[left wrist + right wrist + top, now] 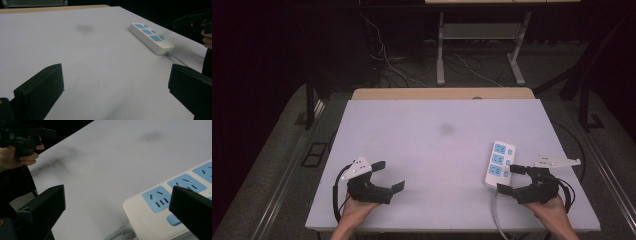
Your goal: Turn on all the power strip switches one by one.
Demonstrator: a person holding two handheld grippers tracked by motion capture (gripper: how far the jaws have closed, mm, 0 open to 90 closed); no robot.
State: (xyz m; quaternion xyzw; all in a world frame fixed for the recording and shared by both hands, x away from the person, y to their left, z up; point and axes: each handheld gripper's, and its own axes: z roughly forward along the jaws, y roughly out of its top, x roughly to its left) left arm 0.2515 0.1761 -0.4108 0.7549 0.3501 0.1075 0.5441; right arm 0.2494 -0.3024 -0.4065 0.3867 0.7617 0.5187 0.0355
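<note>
White power strip [499, 164]; no legible writing.

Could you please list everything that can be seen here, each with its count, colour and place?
white plastic power strip with blue sockets: one, right side of table, beside right tool
grey cable of the strip: one, runs off the near edge
white rectangular table: one, centre; dark smudge on it
metal-legged desk frame: one, pale, behind table
loose floor cables: several, pale, behind table
left tool: black, open, near left
right tool: black, open, at the strip's near end
hands: two, near edge
</note>
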